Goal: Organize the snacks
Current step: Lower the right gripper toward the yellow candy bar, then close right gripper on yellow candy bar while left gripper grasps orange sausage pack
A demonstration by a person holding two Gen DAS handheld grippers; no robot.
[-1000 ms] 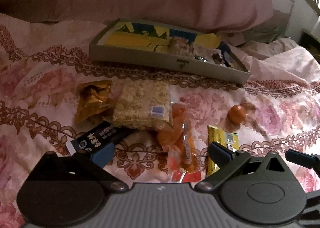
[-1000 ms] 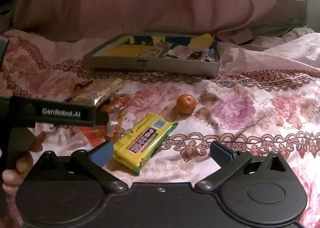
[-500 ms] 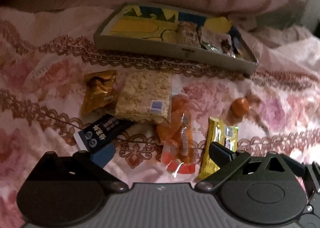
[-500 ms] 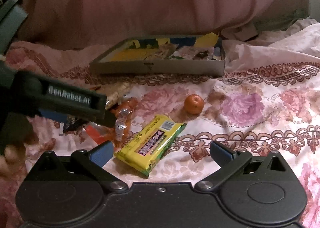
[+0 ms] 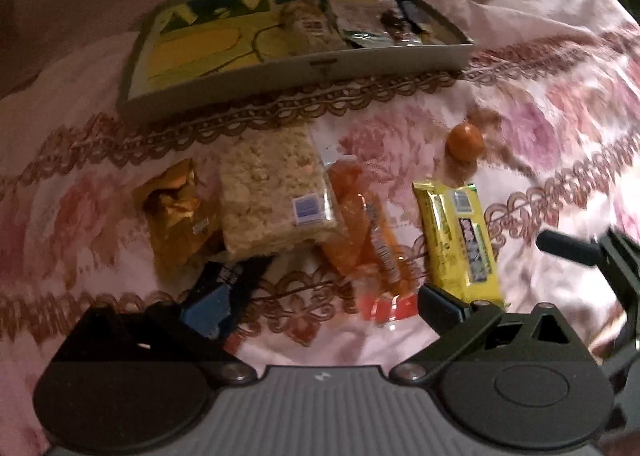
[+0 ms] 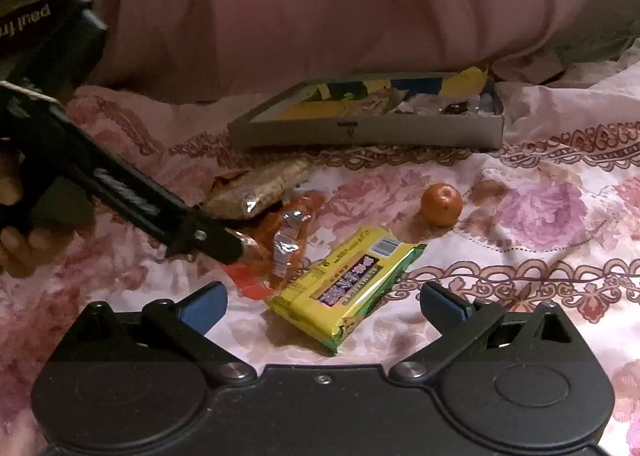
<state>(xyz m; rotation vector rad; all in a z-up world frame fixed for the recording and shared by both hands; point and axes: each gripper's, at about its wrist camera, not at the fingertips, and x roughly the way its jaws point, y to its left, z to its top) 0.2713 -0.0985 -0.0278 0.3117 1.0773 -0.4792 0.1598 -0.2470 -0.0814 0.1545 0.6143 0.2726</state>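
Snacks lie on a floral bedsheet: a gold packet, a clear-wrapped rice cake, a dark blue packet, an orange packet, a yellow bar and a small orange fruit. A shallow grey box behind them holds several snacks. My left gripper is open, low over the orange and blue packets. My right gripper is open just above the yellow bar.
A large pink pillow rises behind the box. The left gripper's body reaches in from the left in the right wrist view. The right gripper's finger shows at the right edge of the left wrist view.
My left gripper has tilted down and moved forward over the snack pile. My right gripper has drawn closer to the yellow bar. Both stay open.
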